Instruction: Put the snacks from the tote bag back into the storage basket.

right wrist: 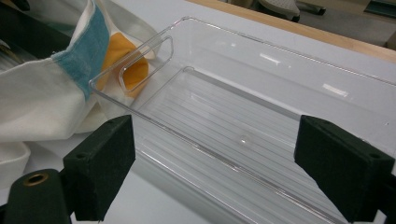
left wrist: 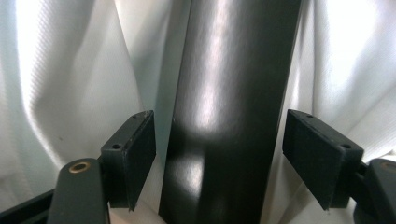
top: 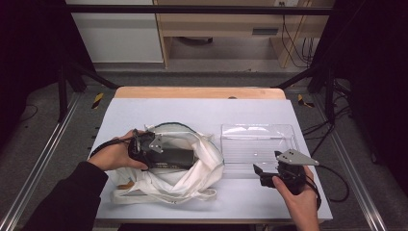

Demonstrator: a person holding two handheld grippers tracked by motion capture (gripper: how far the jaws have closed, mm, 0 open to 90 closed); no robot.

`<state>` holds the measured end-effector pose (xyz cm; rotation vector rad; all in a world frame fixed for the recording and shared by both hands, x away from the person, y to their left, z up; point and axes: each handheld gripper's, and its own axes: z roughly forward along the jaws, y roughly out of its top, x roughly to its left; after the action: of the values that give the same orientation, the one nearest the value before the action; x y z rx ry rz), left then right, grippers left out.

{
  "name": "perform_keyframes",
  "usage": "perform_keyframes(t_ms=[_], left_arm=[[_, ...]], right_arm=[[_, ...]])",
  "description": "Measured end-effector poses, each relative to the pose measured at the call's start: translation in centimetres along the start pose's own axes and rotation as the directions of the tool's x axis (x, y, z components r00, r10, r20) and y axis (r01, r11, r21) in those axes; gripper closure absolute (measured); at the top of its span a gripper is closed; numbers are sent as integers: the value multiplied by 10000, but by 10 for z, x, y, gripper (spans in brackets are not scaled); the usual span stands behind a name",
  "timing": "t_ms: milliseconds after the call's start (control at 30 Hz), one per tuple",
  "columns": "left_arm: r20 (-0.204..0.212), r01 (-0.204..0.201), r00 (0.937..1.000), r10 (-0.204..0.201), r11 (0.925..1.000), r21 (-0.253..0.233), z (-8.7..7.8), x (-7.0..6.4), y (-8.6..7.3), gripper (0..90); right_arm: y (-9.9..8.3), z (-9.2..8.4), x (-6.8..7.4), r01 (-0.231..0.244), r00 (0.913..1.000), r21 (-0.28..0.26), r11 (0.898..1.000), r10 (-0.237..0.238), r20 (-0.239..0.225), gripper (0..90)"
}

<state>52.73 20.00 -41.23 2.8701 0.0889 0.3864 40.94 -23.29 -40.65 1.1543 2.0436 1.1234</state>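
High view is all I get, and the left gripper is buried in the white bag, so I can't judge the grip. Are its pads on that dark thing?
Observer: No. In the left gripper view the dark cylinder stands between the left gripper pads, and a sliver of white bag shows on each side.
Operator: And where is the right gripper aimed?
Observer: In the right gripper view the right gripper is open and looks into the clear tray, not touching it.
Operator: Is anything else in the bag?
Observer: An orange patch shows through the tray's handle slot.
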Motion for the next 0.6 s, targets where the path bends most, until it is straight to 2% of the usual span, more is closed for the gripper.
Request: perform_keyframes(t_ms=[267, 400, 600], left_arm=[[262, 37, 9996, -41, 9999, 145, 7, 3, -4, 268], [399, -26, 9992, 12, 9994, 358, 11, 3, -6, 290], [435, -150, 9990, 135, 9993, 340, 11, 3, -7, 347]], right_arm=[[-1, 3, 1, -33, 9999, 150, 9999, 34, -108, 125], [-1, 3, 2, -32, 9999, 165, 9999, 34, -142, 123], [-2, 3, 1, -32, 9998, 196, 9998, 35, -172, 120]])
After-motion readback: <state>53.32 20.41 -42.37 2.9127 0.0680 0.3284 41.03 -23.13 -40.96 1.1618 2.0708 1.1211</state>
